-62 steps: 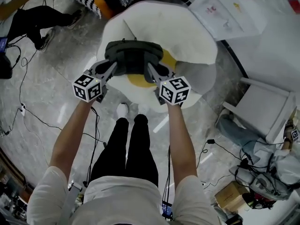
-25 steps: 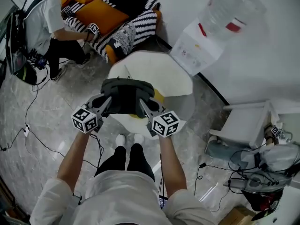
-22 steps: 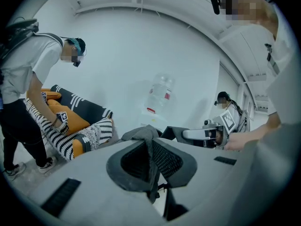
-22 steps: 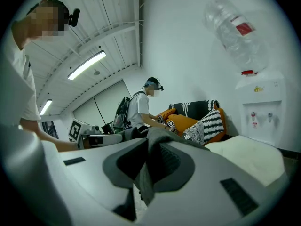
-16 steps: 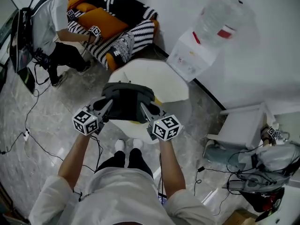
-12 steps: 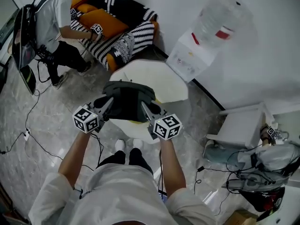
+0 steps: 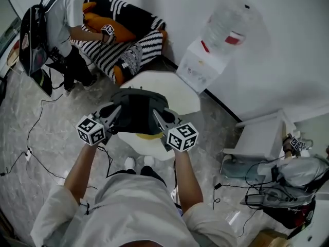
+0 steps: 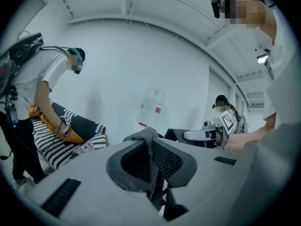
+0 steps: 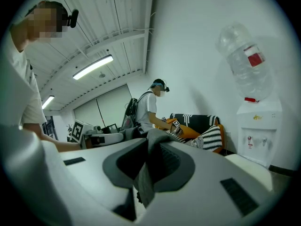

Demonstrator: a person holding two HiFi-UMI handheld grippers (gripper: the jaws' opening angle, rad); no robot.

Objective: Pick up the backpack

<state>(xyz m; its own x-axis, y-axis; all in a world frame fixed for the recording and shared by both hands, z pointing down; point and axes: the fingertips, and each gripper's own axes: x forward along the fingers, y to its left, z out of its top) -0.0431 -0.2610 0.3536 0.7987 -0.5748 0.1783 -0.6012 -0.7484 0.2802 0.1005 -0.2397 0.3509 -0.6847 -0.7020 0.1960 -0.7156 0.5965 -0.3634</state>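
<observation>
Left gripper (image 7: 114,112): jaws almost together, pads pinching the dark left strap (image 8: 153,160); marker cube faces the person.
Right gripper (image 7: 158,116): same, narrow gap, clamped on the right strap (image 9: 143,171).
Backpack (image 7: 136,108): dark grey, slung between both grippers and hanging by its straps, top edge about level, out in front of the person's chest.
Seat (image 7: 172,89): white, round, below and beyond the backpack; yellow cushion (image 7: 147,136) peeks out under the bag's near edge.
Floor (image 7: 46,138): grey marble look.
Water dispenser (image 7: 197,68): white, bottle on top, by the wall past the seat.
Sofa (image 7: 128,35): striped black and white, orange cushions, far left; second person (image 7: 59,12) bent over it.
</observation>
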